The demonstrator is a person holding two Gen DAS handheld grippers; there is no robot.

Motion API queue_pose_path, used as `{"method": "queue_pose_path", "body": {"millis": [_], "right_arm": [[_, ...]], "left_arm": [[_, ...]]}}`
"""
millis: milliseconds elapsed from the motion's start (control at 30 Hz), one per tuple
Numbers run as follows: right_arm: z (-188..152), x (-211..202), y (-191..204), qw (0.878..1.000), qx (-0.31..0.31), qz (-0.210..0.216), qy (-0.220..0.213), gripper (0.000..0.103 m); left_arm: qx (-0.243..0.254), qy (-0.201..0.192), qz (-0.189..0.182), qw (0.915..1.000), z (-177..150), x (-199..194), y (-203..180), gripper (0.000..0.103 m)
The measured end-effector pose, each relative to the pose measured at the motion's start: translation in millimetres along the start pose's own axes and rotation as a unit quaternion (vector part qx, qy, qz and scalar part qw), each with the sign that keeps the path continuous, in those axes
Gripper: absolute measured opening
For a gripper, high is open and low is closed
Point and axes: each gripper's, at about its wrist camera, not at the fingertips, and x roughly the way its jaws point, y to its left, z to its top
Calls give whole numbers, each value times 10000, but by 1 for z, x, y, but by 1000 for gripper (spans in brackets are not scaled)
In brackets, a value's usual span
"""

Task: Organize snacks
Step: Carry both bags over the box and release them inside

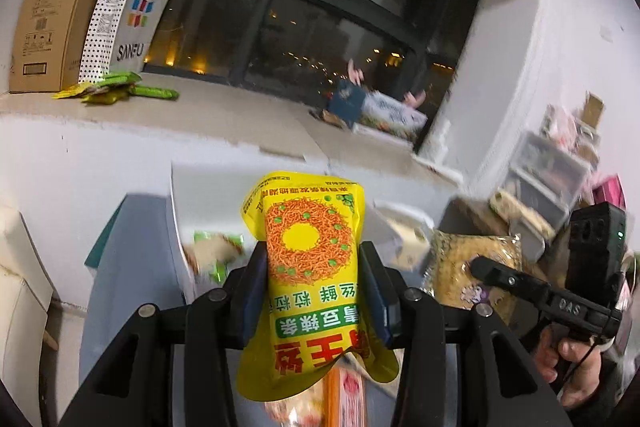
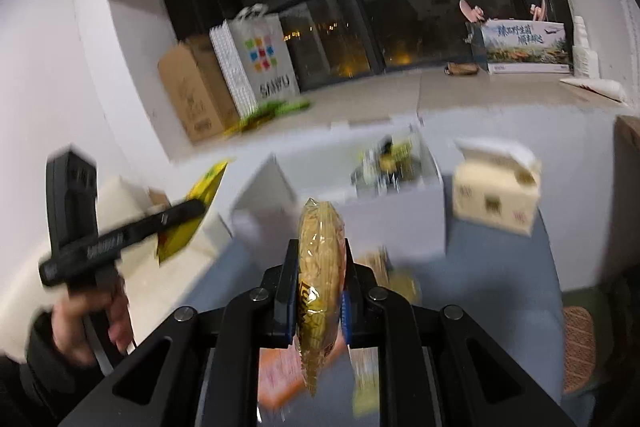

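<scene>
My left gripper (image 1: 314,259) is shut on a yellow snack bag (image 1: 310,267) printed with an orange ring, held up above the table. It also shows in the right wrist view (image 2: 192,215) at the left. My right gripper (image 2: 320,259) is shut on a clear bag of pale yellow snacks (image 2: 320,267), held edge-on. That bag shows in the left wrist view (image 1: 472,267) at the right. A white open box (image 2: 400,195) with several snack packs inside stands ahead on the table. More snacks lie blurred below both grippers.
A small cream carton (image 2: 496,199) stands right of the white box. On the window ledge are a cardboard box (image 1: 52,23), a SANFU paper bag (image 1: 128,15) and green snack packs (image 1: 120,87). Clear storage drawers (image 1: 552,179) stand at the right.
</scene>
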Motion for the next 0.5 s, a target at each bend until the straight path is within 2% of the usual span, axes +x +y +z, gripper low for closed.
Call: {"method": "queue_pose_path", "body": {"millis": [100,200,300,367,400,433,500], "right_arm": [[41,30,-5,9997,191,180,-7,17],[72,68,-9,9994,307,116,145,17],[92,106,-14,9980,502,204,317,17],[102,128,-13,9979,440,106,453,17],[106,139,-12,9977,406,40,533,17],[110,148,-12,9977,370,-70,555,17],[116,161,-13,9973,364,-196,604,19]], "left_arm": [[41,-65,93,9999,28,19,8,49],[143,3,221,9997,45,44,17,49],[71,146,241,9996,53,66,25,49],[34,240,259,9994,57,82,31,50],[33,307,253,9992,57,87,32,62],[10,380,280,9989,59,94,35,83],[-78,461,468,9978,56,99,42,103]]}}
